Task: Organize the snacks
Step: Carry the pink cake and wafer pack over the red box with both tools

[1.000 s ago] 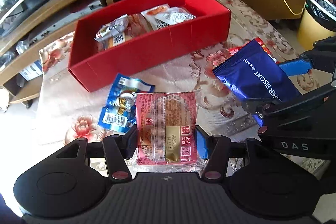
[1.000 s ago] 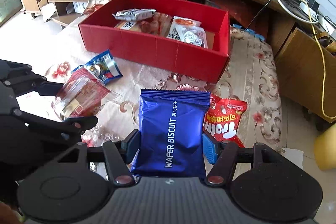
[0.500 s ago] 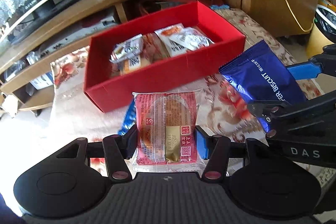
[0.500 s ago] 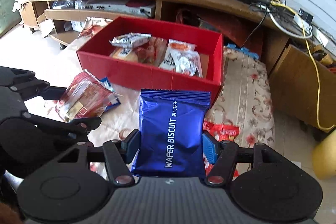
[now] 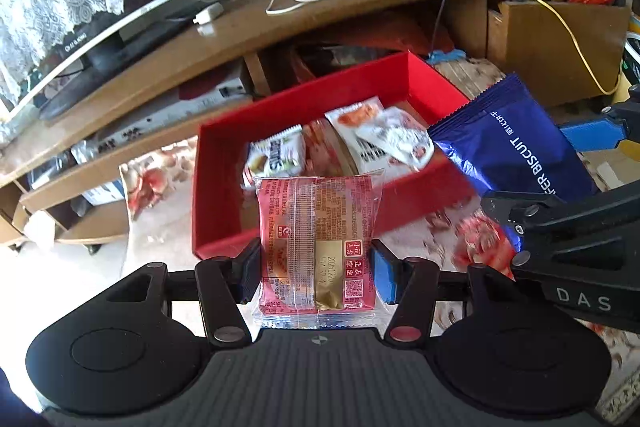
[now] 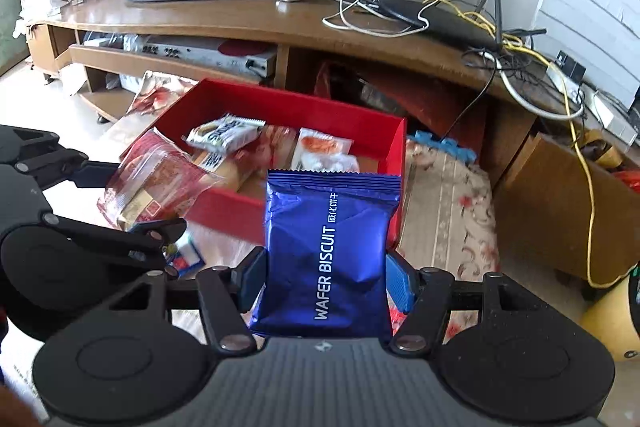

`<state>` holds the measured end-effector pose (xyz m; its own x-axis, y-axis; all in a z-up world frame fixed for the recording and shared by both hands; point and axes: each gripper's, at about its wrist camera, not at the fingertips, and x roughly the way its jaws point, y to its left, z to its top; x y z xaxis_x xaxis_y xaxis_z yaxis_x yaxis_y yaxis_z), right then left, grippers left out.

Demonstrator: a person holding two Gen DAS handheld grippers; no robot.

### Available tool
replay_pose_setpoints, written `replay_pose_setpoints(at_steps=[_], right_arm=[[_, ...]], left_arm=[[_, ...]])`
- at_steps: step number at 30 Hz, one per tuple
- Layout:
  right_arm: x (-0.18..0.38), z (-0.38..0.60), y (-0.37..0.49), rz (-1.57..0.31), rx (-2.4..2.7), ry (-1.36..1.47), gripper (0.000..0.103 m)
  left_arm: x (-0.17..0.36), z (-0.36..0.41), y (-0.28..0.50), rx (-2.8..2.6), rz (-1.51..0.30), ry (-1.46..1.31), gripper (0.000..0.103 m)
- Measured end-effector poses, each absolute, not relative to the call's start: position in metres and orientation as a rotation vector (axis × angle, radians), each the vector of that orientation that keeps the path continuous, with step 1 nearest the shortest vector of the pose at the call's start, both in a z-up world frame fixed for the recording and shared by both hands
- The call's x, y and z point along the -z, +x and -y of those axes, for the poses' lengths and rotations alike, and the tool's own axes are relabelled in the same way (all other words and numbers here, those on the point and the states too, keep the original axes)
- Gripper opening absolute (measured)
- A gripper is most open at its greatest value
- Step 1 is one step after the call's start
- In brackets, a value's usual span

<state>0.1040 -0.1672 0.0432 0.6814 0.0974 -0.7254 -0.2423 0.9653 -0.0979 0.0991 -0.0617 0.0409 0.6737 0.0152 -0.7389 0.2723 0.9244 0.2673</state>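
Blue fingers (image 6: 396, 281) around glossy foil packet (image 6: 328, 255)

Red snack pack (image 5: 316, 243), blue wafer packet (image 6: 330, 255), red box (image 5: 224, 187) holding snacks

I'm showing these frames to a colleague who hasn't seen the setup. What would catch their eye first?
Most striking is the shiny blue wafer biscuit packet, clamped in the right gripper in the foreground. Beside it, the left gripper holds a red clear-wrapped snack. Behind both sits the bright red box, already holding several snack packets, in front of a cluttered wooden TV stand.
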Motion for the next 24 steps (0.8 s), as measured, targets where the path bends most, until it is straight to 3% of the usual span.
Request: replay_pose_setpoints(at_steps=[24], right_arm=[[-0.040,0.164,0.213,-0.770,-0.148,-0.172,0.060]], left_arm=[[-0.039,0.067,0.200,0.050,-0.774,0.387,0.062]])
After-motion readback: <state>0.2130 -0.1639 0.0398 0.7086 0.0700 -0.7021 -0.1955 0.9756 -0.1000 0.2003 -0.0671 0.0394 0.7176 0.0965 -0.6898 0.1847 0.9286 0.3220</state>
